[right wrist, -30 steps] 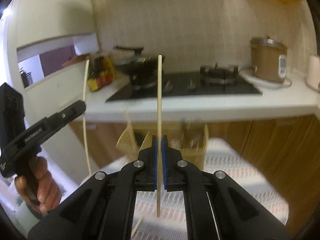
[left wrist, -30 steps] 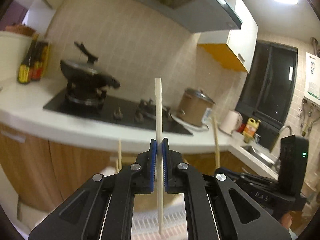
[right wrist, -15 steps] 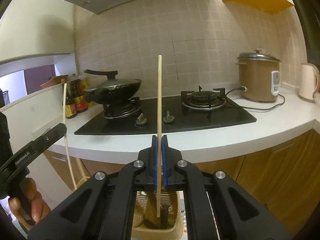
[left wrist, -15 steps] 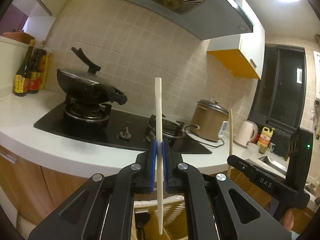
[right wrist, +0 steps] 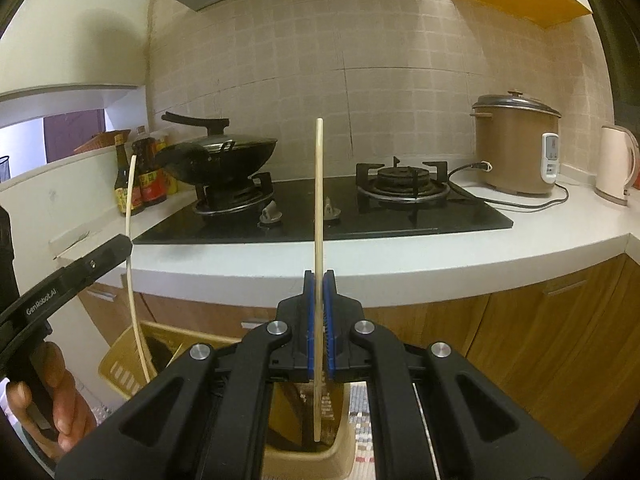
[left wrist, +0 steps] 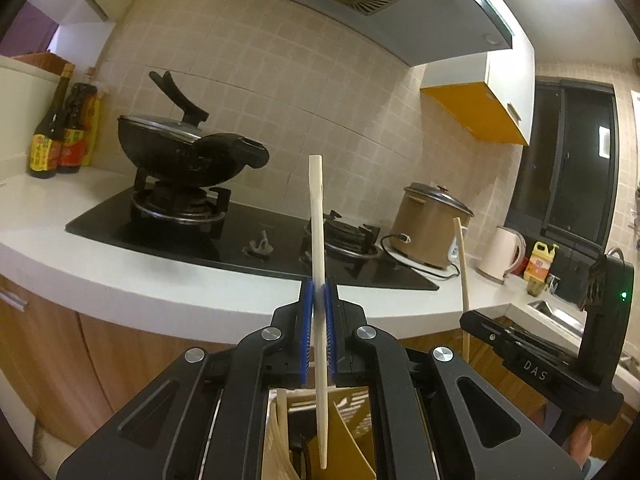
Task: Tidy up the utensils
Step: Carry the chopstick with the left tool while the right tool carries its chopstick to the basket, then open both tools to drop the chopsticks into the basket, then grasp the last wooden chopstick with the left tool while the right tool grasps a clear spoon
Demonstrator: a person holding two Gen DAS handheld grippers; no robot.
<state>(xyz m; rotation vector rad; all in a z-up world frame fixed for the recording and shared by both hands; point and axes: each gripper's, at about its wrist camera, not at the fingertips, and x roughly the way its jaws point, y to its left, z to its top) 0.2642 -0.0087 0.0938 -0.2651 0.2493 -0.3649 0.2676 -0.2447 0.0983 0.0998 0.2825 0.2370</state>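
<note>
My left gripper (left wrist: 318, 292) is shut on a pale chopstick (left wrist: 317, 216), held upright, its lower end over a beige utensil basket (left wrist: 352, 440) seen between the arms. My right gripper (right wrist: 319, 280) is shut on a second, thinner chopstick (right wrist: 319, 184), also upright, its lower tip above the same basket (right wrist: 120, 364). The right gripper also shows at the right of the left wrist view (left wrist: 476, 322) with its chopstick (left wrist: 461, 256). The left gripper also shows at the left of the right wrist view (right wrist: 116, 250) with its chopstick (right wrist: 130, 208).
A white counter (right wrist: 440, 252) runs ahead with a black gas hob (right wrist: 320, 216), a lidded wok (right wrist: 224, 152), sauce bottles (right wrist: 140, 176), a brown rice cooker (right wrist: 516, 144) and a kettle (right wrist: 616, 164). Wooden cabinet doors (right wrist: 540, 332) stand below it.
Both views have tilted up, then steadied: the counter and hob now fill the middle. The basket has dropped to the bottom edge. Both grippers stay shut on their chopsticks.
</note>
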